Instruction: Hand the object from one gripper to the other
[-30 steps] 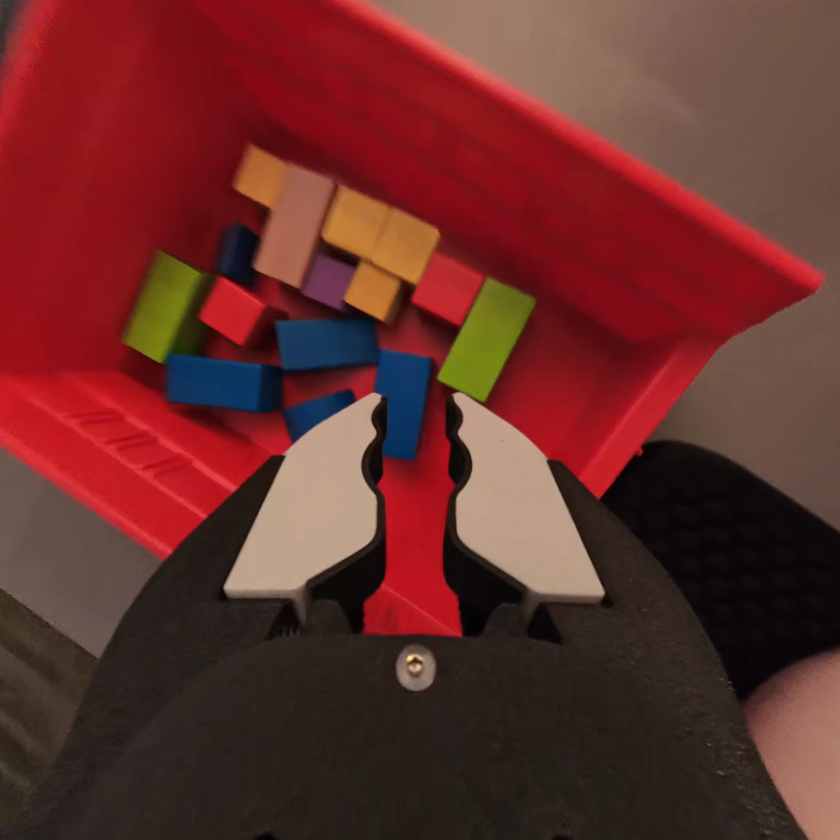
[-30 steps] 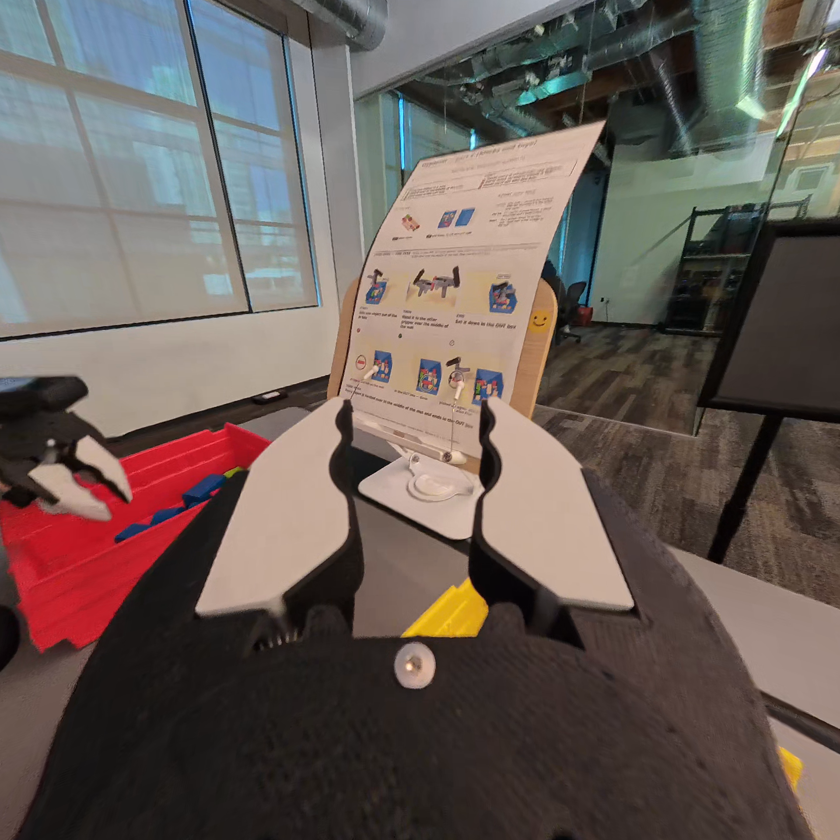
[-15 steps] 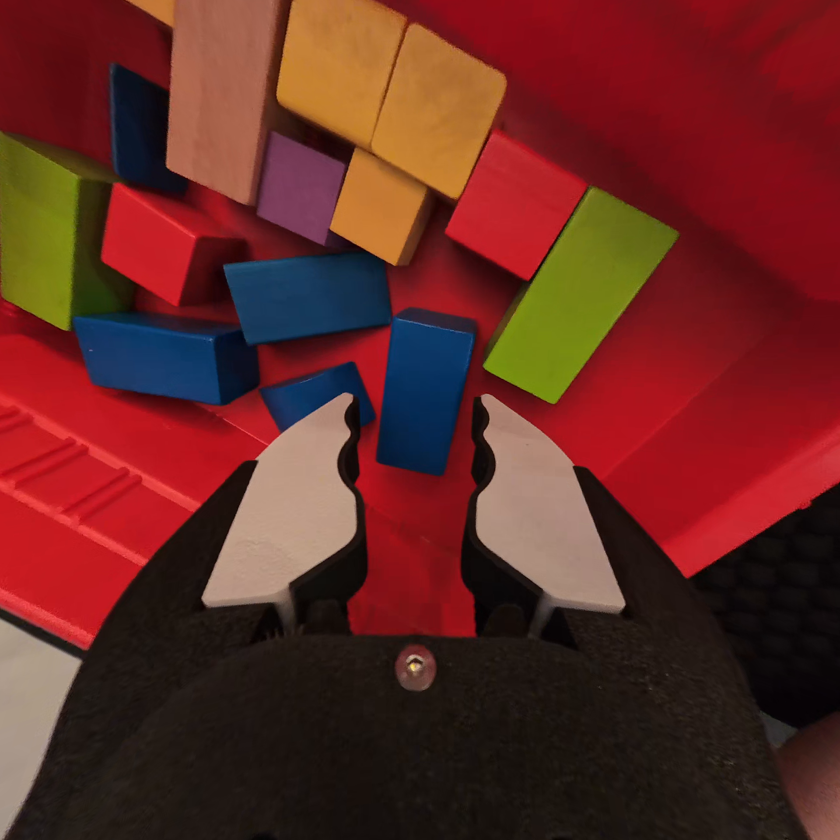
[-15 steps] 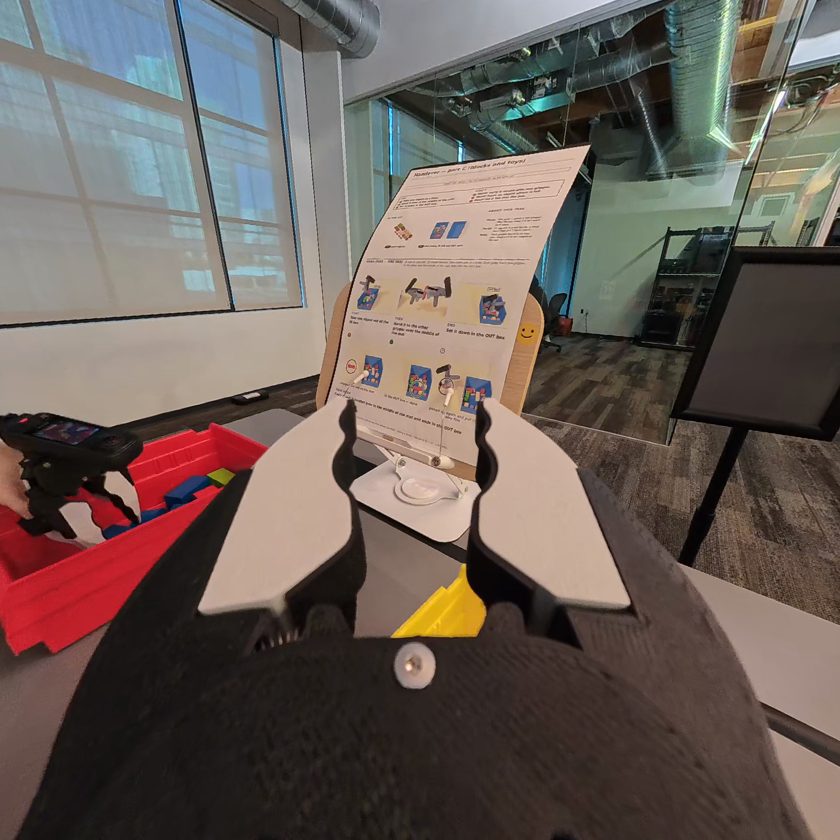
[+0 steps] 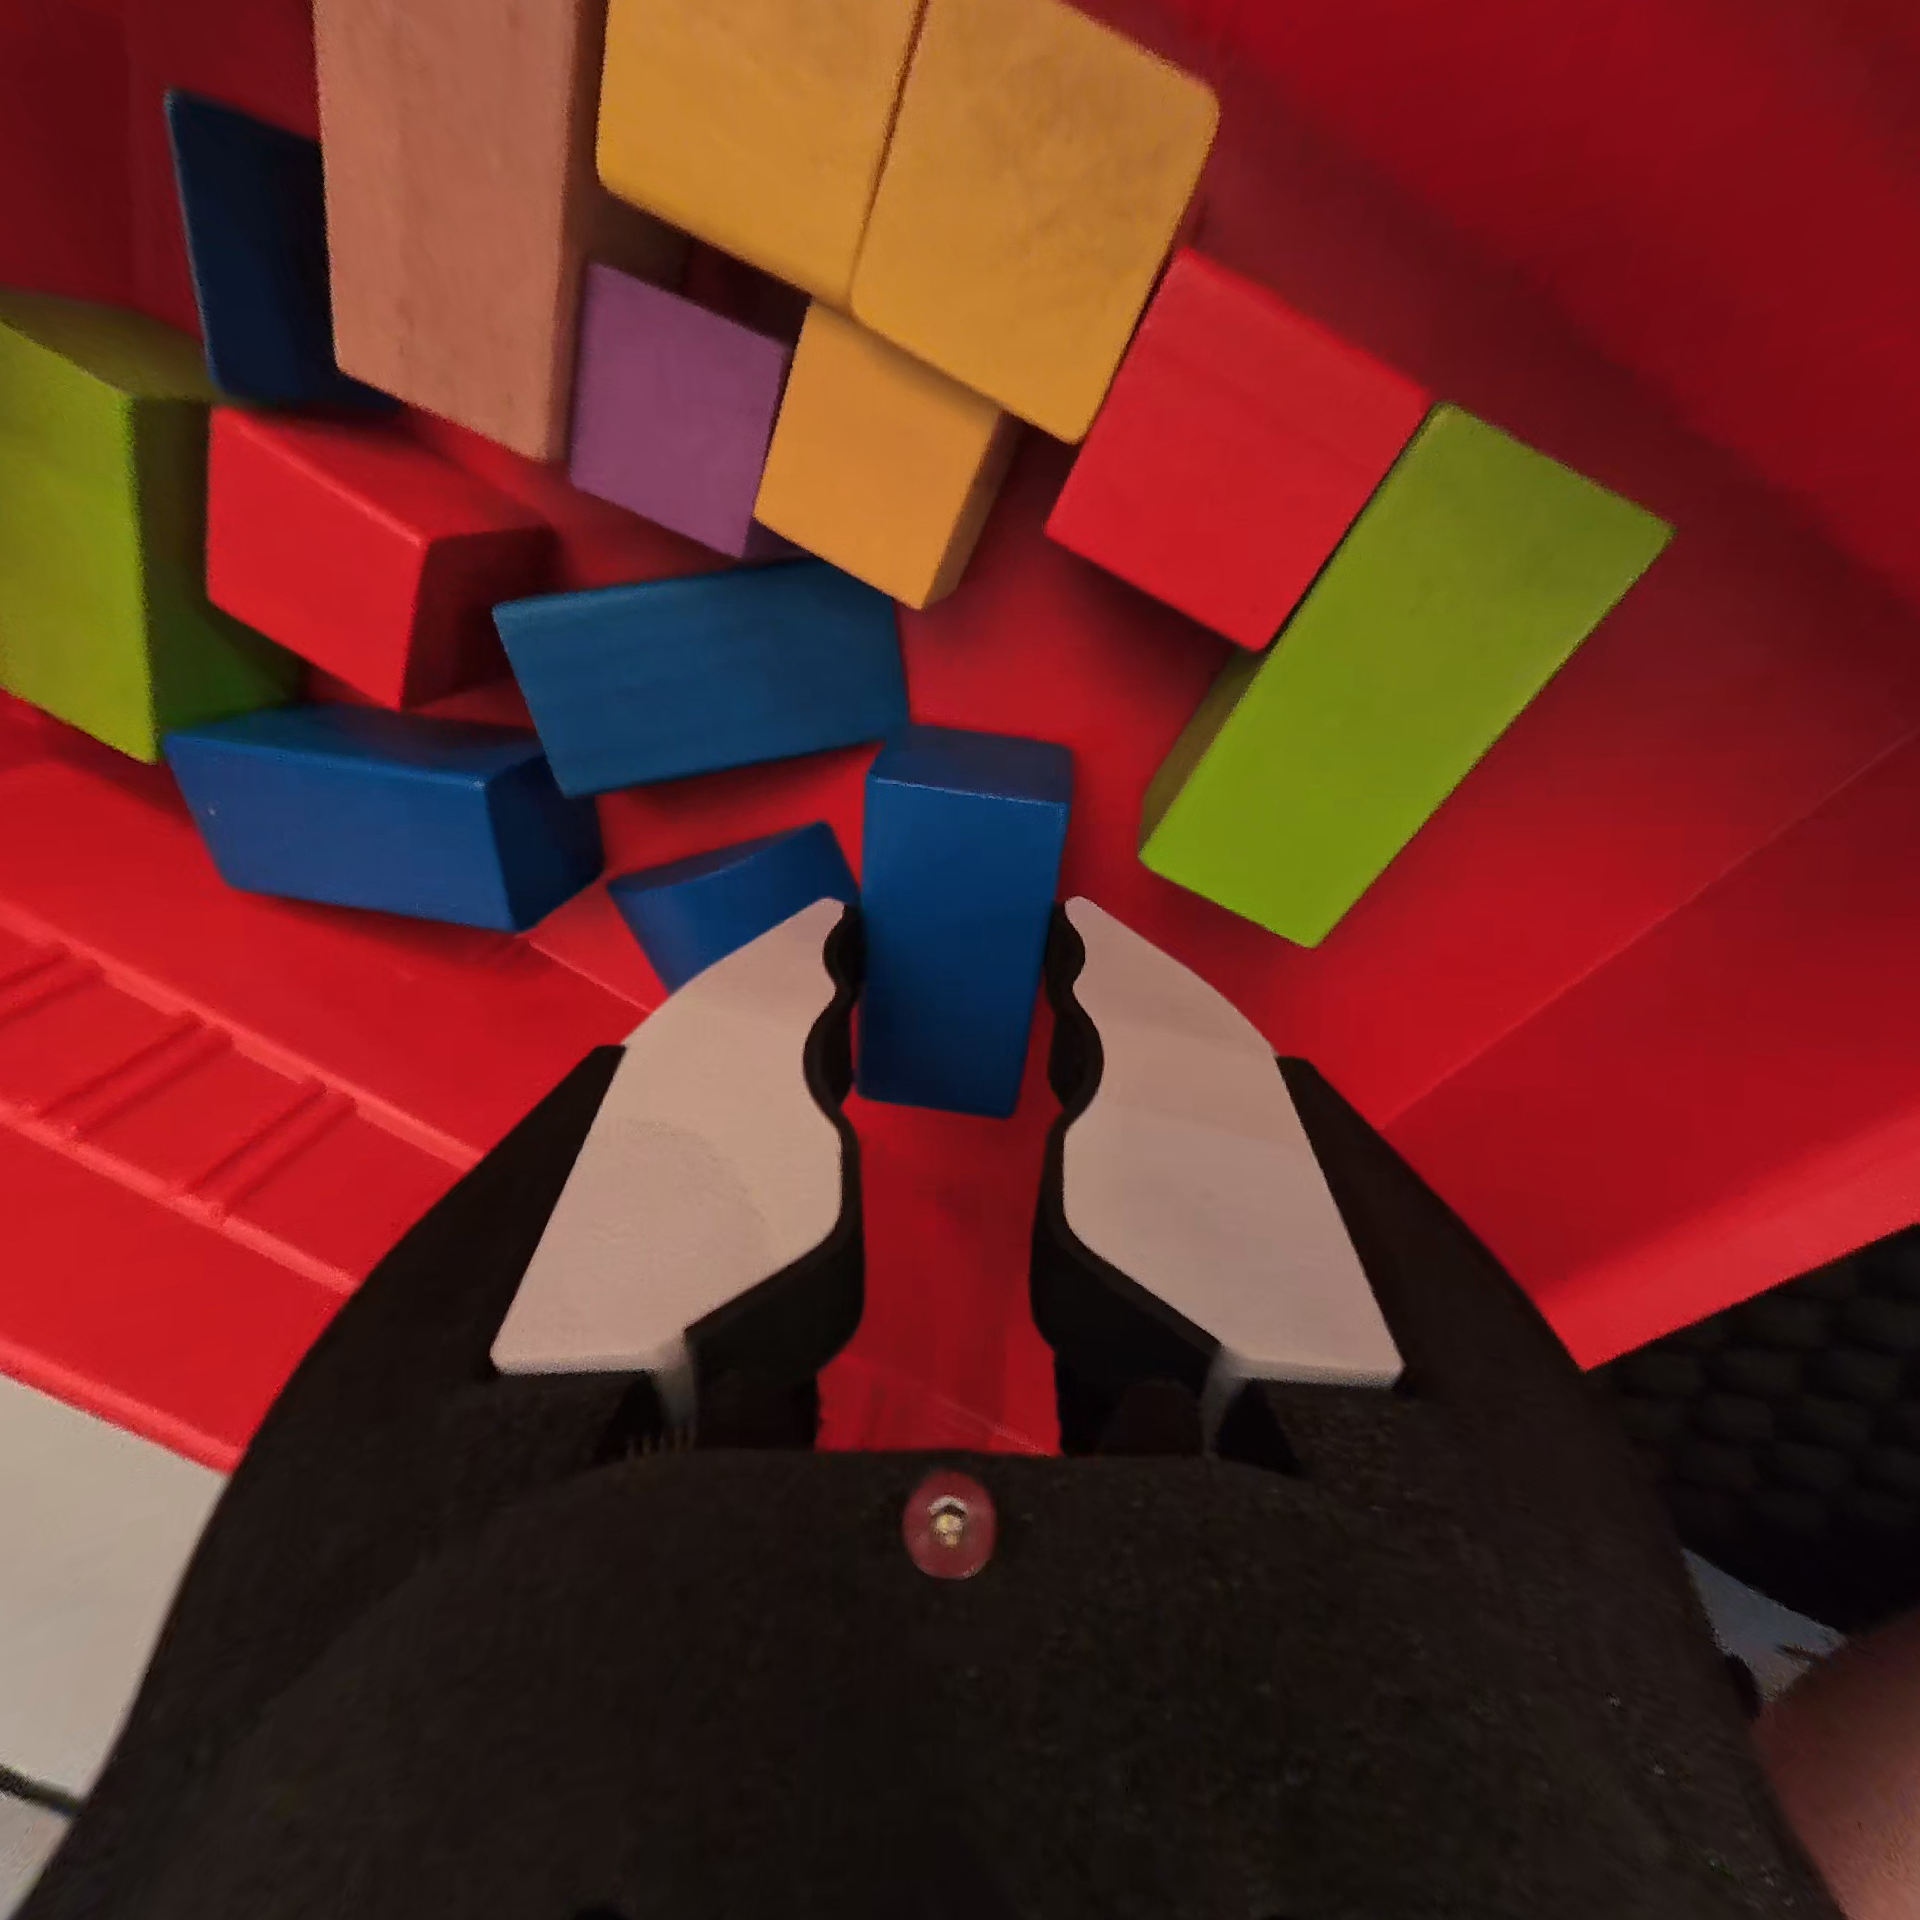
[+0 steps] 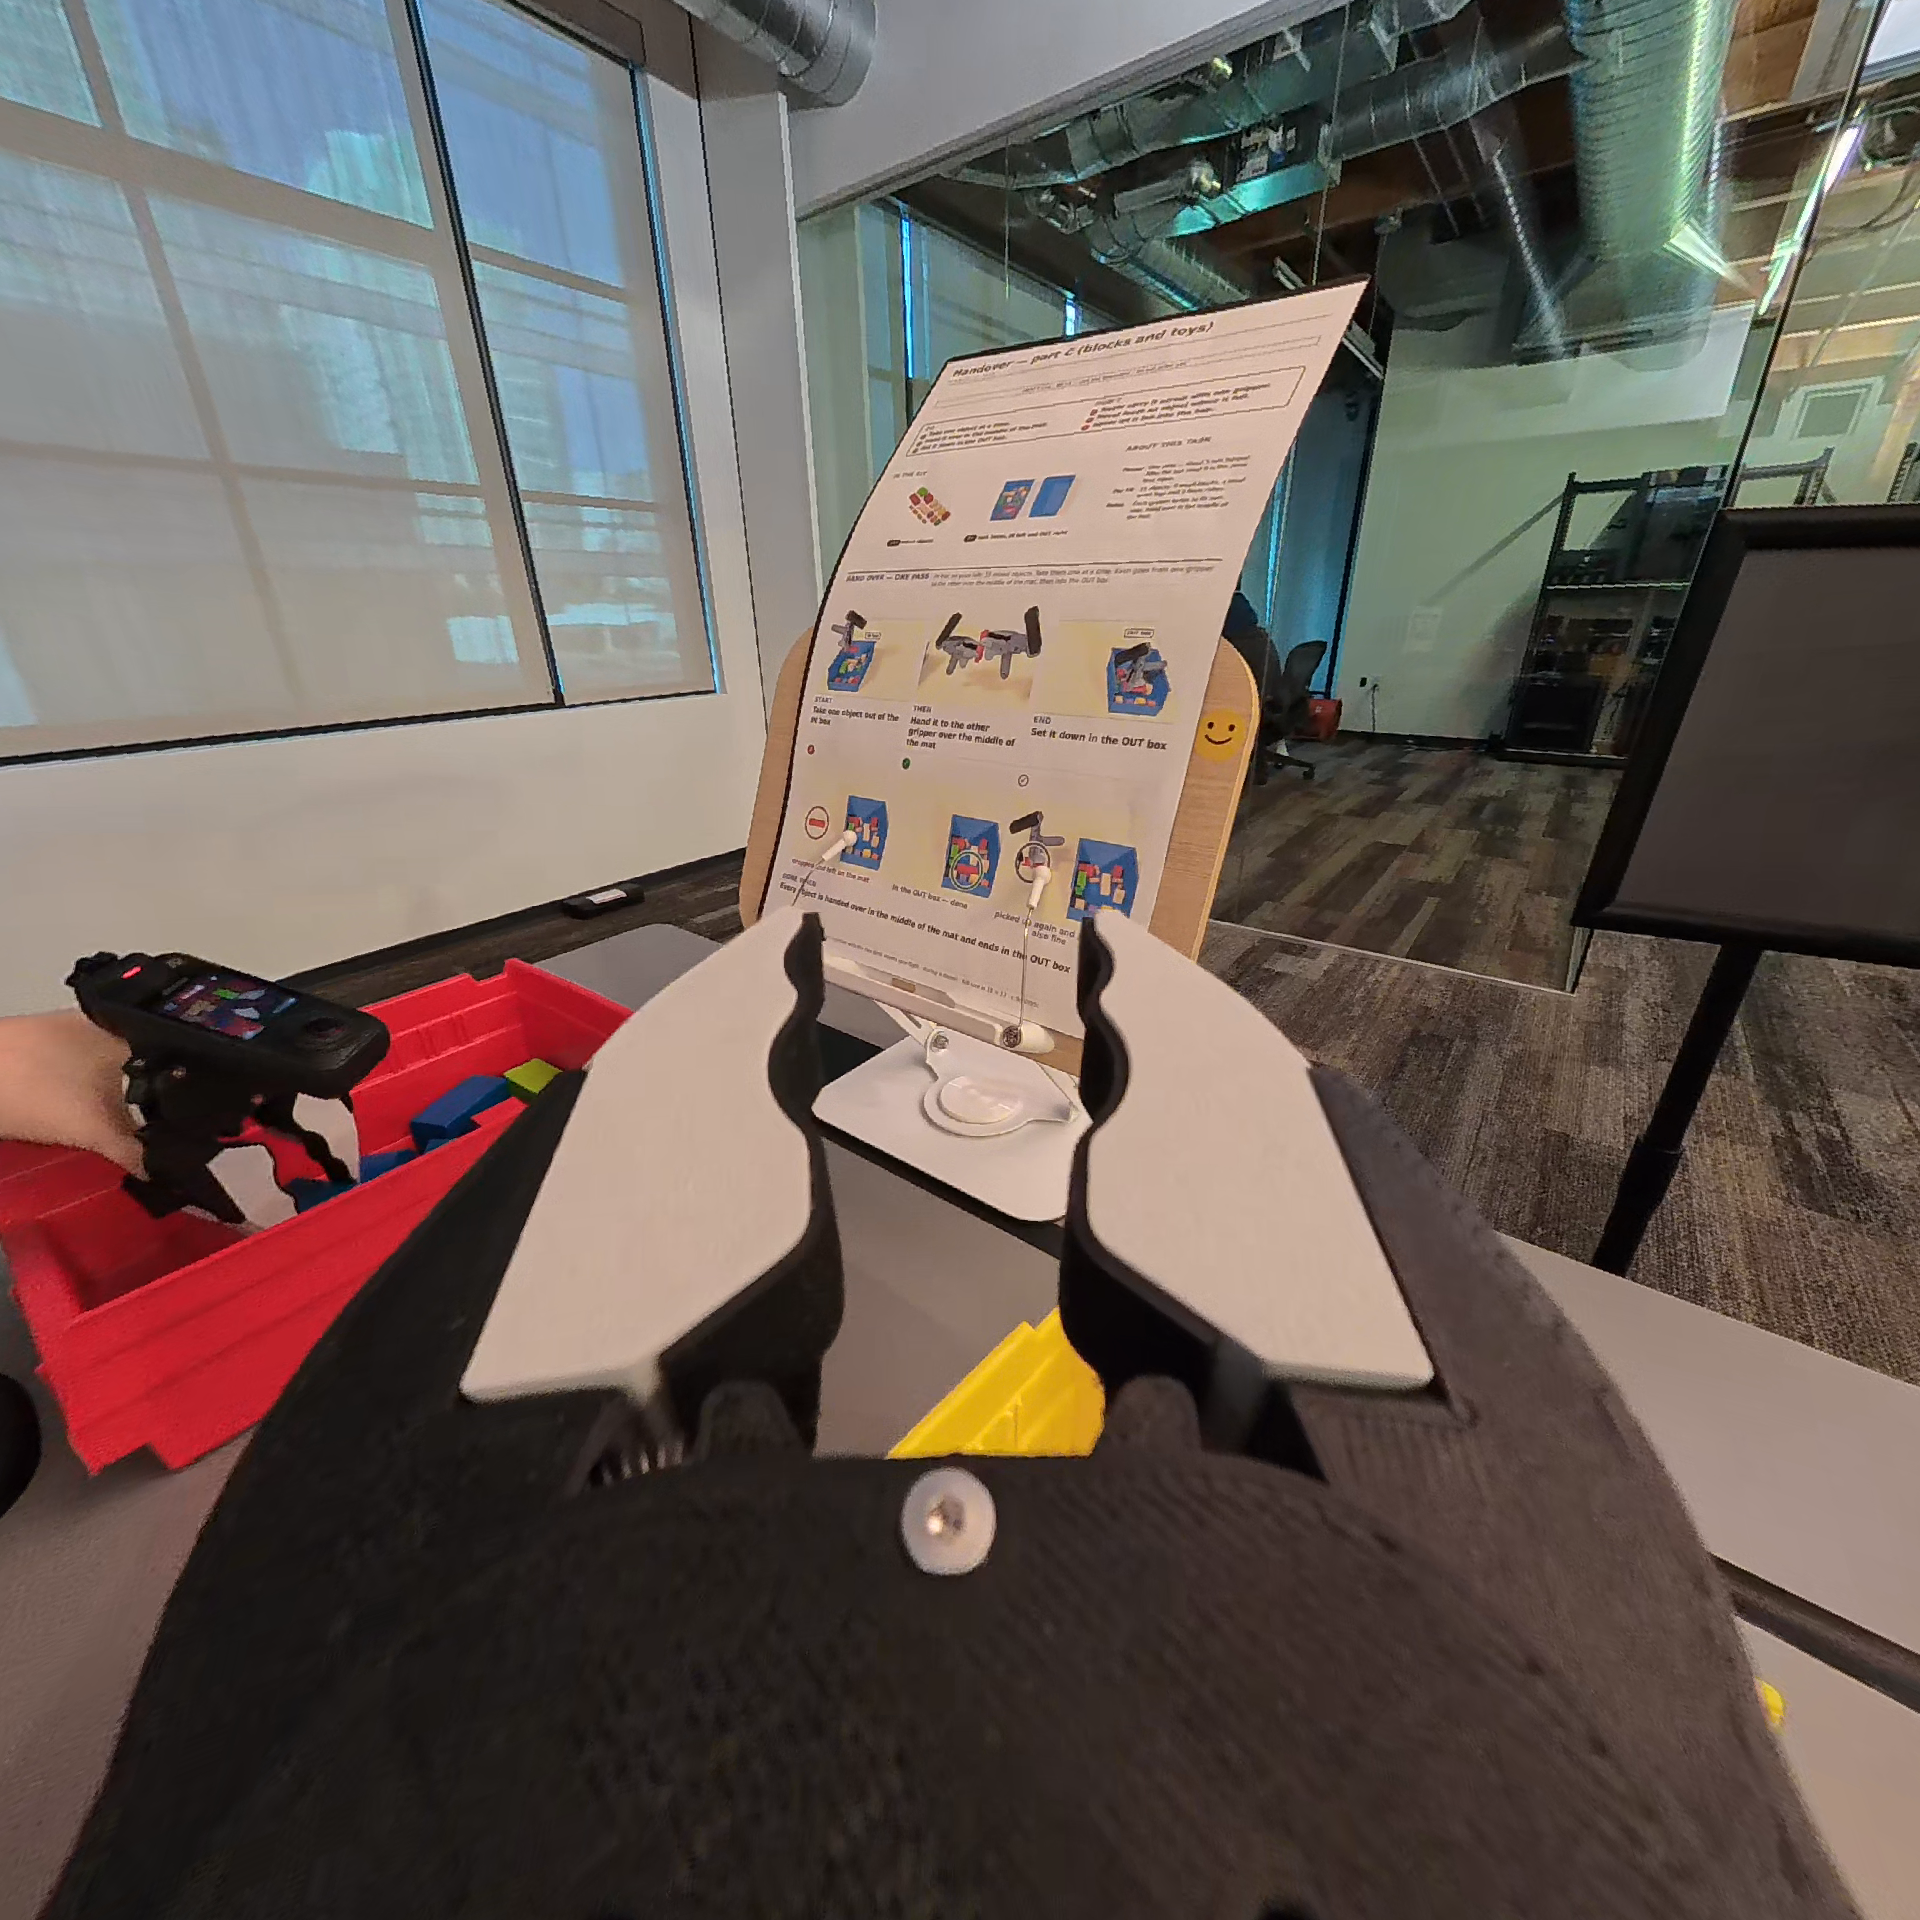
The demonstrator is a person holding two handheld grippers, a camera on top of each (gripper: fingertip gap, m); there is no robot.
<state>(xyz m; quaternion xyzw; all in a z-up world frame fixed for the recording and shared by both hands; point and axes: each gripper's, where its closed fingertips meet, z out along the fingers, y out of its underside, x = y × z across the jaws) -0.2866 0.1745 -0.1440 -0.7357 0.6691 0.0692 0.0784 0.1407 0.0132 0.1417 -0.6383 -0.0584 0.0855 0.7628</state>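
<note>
In the left wrist view my left gripper [image 5: 951, 925] reaches down into the red bin [image 5: 1558, 1122]. Its jaws straddle a blue block [image 5: 961, 831] lying on the bin floor, and the pads touch both of its long sides. Other blocks lie around it: several blue ones [image 5: 707, 675], a green one [image 5: 1392, 686], red [image 5: 1226, 447], yellow [image 5: 1018, 208], purple [image 5: 665, 405] and pale wood [image 5: 447, 208]. My right gripper [image 6: 940, 935] is open and empty, held above the table. The right wrist view also shows the left gripper [image 6: 281, 1174] in the red bin [image 6: 208, 1340].
A yellow bin [image 6: 997, 1403] sits under my right gripper. An instruction sheet on a stand [image 6: 1039, 675] is at the back of the grey table [image 6: 1714, 1403]. A black board on a stand [image 6: 1787, 727] is to the right. A black mat [image 5: 1766, 1434] lies beside the red bin.
My left gripper dropped into the red bin, opened wider, then came in around the blue block and narrowed onto it. My right gripper stayed open and barely moved.
</note>
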